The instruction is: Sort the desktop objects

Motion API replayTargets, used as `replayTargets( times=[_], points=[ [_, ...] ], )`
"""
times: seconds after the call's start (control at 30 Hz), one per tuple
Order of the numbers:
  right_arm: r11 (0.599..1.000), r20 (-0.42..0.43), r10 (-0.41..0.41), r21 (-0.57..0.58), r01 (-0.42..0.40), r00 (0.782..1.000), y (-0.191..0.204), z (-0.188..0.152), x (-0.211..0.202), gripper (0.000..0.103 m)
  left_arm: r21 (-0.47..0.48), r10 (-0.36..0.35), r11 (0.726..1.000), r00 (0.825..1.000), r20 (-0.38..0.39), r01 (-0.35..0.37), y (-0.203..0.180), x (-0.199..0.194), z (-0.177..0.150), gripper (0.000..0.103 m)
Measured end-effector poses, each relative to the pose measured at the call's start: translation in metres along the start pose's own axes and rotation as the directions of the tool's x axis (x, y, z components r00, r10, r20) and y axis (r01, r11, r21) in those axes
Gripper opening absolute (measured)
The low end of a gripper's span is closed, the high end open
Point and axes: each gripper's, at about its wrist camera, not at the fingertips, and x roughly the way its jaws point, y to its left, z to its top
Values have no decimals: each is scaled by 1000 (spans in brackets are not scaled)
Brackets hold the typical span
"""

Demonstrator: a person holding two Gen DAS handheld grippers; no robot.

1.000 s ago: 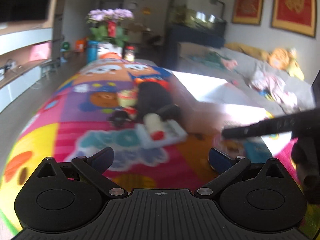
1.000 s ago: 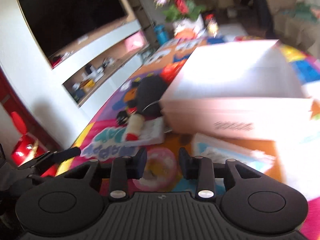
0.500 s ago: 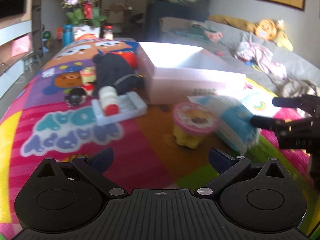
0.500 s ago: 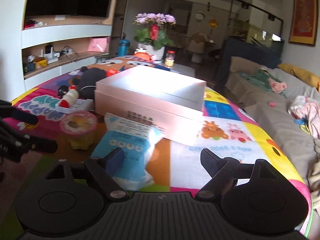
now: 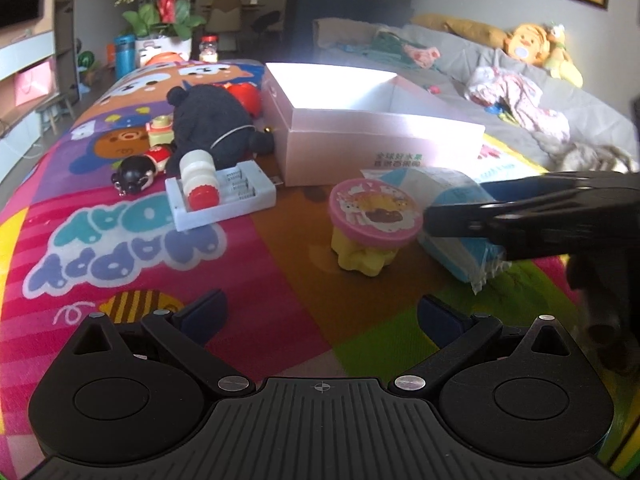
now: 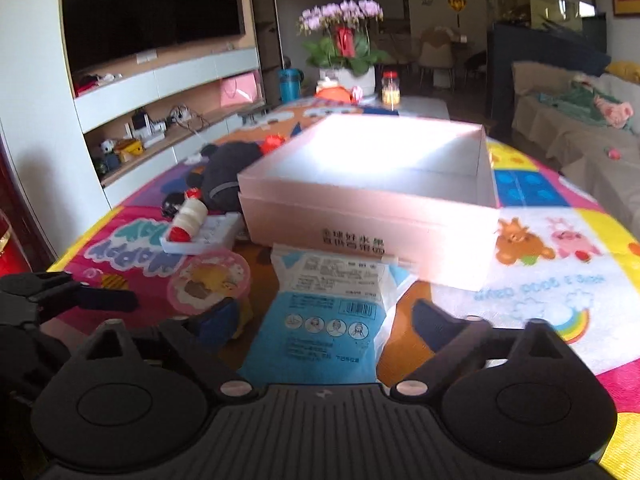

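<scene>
An open pink box (image 5: 384, 136) (image 6: 372, 204) stands on the colourful tablecloth. In front of it lie a blue and white packet (image 6: 332, 316) (image 5: 460, 232) and a yellow tub with a pink lid (image 5: 370, 226) (image 6: 210, 284). To the left are a white battery charger (image 5: 224, 196) with a white, red-capped bottle (image 5: 200, 178) on it, a black plush toy (image 5: 216, 124) and a small doll figure (image 5: 138, 168). My left gripper (image 5: 320, 314) is open and empty, short of the tub. My right gripper (image 6: 320, 316) is open, with its fingers on either side of the packet's near end.
A flower pot (image 6: 346, 46), a blue bottle (image 6: 290, 84) and a jar (image 6: 390, 88) stand at the table's far end. A TV wall with shelves (image 6: 160, 92) is on the left. A sofa with clothes and plush toys (image 5: 520, 80) is on the right.
Both grippers have swung to face the box and objects. The right gripper has opened wide and moved down and forward around the blue packet. The left gripper has come closer to the tub.
</scene>
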Motion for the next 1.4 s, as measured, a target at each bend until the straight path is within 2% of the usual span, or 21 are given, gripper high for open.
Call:
replayTargets(
  times=[0.03,0.13,0.2,0.3,0.47,0.5,0.53,0.6,0.7,0.87,0.93,1.03,1.13,1.2,1.3,1.4],
  points=[
    [1000,-27,10,9,-10,1000,-2,-2,4,65,17,-2,1000,1000,-7,2,-1,0,0,103],
    [1000,-22,-1,23,1,1000,-5,-10,-6,57,47,-5,999,1000,-7,6,-3,0,-1,103],
    [999,-19,-43,9,43,999,-5,-18,-20,57,35,1,999,1000,-6,-1,-3,0,3,103],
    [998,-29,-62,9,63,998,-9,-31,-40,57,22,-15,1000,998,56,14,-10,-2,13,103],
    [996,-39,-86,0,86,996,-7,-44,-58,57,148,23,988,992,122,-41,-40,14,26,102],
    [996,-41,-86,-3,86,995,-6,-45,-60,57,165,36,985,992,124,-57,-44,19,27,93],
    [996,-44,-87,-5,87,995,-6,-45,-61,57,177,47,982,992,121,-68,-47,24,28,78],
    [996,-50,-86,-15,86,995,-4,-45,-62,58,173,59,982,991,117,-79,-47,30,29,67],
    [996,-55,-91,-26,89,994,-2,-43,-59,72,167,69,982,988,137,-92,-45,30,29,61],
    [994,-49,-111,-17,110,993,-5,-36,-48,72,221,55,971,985,166,-92,-48,11,22,61],
    [993,-66,-121,-22,120,991,-5,-34,-45,59,238,48,967,985,168,-88,-48,2,17,61],
    [992,-71,-116,-58,112,991,-1,-31,-50,56,237,29,969,986,163,-68,-45,-9,16,61],
    [995,-62,-66,-77,61,996,0,-19,-65,56,219,-1,975,982,187,-40,-40,-18,33,61],
    [996,-11,-51,-78,50,999,-3,0,-78,56,220,-15,975,971,237,-39,-39,-23,54,61],
    [995,95,-80,-58,86,992,-16,45,-87,56,241,-17,968,946,324,-65,-44,-20,97,61],
    [989,167,-134,-35,142,977,-30,89,-74,56,227,-14,971,923,385,-80,-45,-5,141,64]
  ],
)
